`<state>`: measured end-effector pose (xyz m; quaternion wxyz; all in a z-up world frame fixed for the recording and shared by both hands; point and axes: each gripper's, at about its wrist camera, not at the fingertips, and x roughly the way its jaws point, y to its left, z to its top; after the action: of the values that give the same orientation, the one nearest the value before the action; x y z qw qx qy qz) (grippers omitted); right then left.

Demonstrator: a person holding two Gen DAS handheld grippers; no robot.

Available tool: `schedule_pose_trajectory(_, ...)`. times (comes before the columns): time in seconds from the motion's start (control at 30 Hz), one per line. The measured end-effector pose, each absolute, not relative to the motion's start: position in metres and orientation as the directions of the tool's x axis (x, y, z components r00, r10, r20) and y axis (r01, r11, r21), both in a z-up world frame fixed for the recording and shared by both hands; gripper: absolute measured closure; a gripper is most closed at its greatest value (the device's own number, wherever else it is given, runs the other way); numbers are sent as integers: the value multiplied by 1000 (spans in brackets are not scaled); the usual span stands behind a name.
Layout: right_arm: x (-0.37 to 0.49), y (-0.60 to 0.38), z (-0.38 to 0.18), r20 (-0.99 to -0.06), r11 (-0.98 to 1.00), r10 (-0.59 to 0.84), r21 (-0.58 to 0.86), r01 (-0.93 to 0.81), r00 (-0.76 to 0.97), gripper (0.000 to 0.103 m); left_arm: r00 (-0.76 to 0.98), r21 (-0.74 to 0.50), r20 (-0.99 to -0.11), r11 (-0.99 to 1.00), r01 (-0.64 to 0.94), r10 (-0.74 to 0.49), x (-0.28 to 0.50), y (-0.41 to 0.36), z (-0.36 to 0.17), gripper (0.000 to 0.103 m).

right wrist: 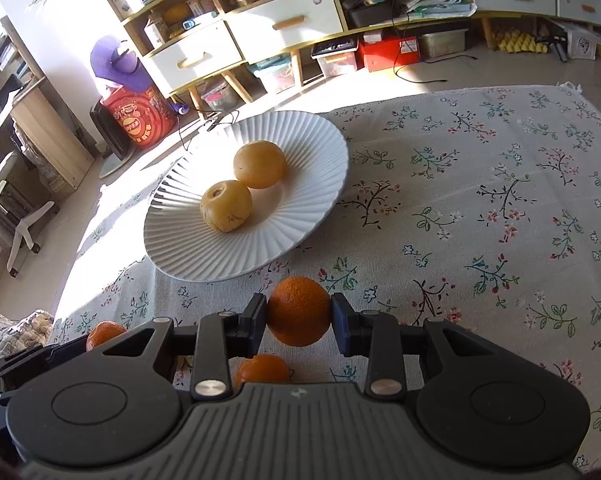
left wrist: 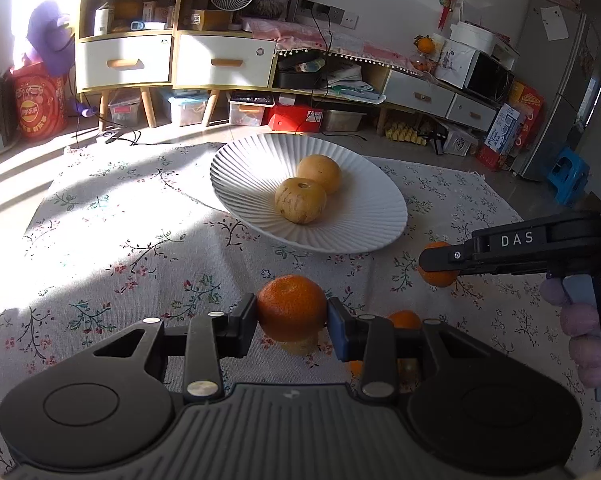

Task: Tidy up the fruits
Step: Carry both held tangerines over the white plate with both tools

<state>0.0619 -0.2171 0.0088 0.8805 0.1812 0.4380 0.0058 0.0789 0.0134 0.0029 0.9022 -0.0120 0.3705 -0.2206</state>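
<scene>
My left gripper [left wrist: 291,314] is shut on a mandarin [left wrist: 290,300], lifted a little above the floral cloth. To its right, my right gripper [left wrist: 434,259] pinches a second mandarin [left wrist: 438,278]. In the right wrist view that gripper [right wrist: 299,314] is shut on its mandarin [right wrist: 299,304]. The left gripper's mandarin [right wrist: 104,332] shows at the lower left. A white ribbed plate [left wrist: 236,160] [right wrist: 320,152] lies beyond both grippers and holds two yellow-brown round fruits [left wrist: 300,200] [right wrist: 225,206]. Under the grippers lie a loose mandarin [left wrist: 405,319] [right wrist: 262,372] and a pale yellow fruit [left wrist: 300,347], partly hidden.
A floral tablecloth [right wrist: 480,184] covers the table, with wide bare cloth right of the plate. A gloved hand [left wrist: 588,320] holds the right gripper's handle. Low cabinets [left wrist: 220,60] and storage boxes stand on the floor beyond the table's far edge.
</scene>
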Motion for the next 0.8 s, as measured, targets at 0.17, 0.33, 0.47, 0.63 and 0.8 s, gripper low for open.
schedule_pose_trajectory(0.17,65,-223,15,-755,927,171,341,157,633,72,627,-193,-648,890,413,-431,85,-5,8,78)
schedule_pose_trajectory(0.33,69,-232,19,-736,923,164,350,162,657,72,626,-197,-639,881,430,-448,94,-22,9,78)
schedule_pose_trajectory(0.47,76,-238,22,-719,922,162,355,157,675,72,641,-199,-629,889,412,-439,101,-29,8,78)
schedule_pose_trajectory(0.63,89,-245,26,-716,917,187,373,142,673,72,647,-191,-635,897,399,-423,113,-37,8,78)
schedule_pose_trajectory(0.8,108,-246,24,-712,913,215,390,122,669,72,638,-225,-637,896,384,-433,128,-52,3,78)
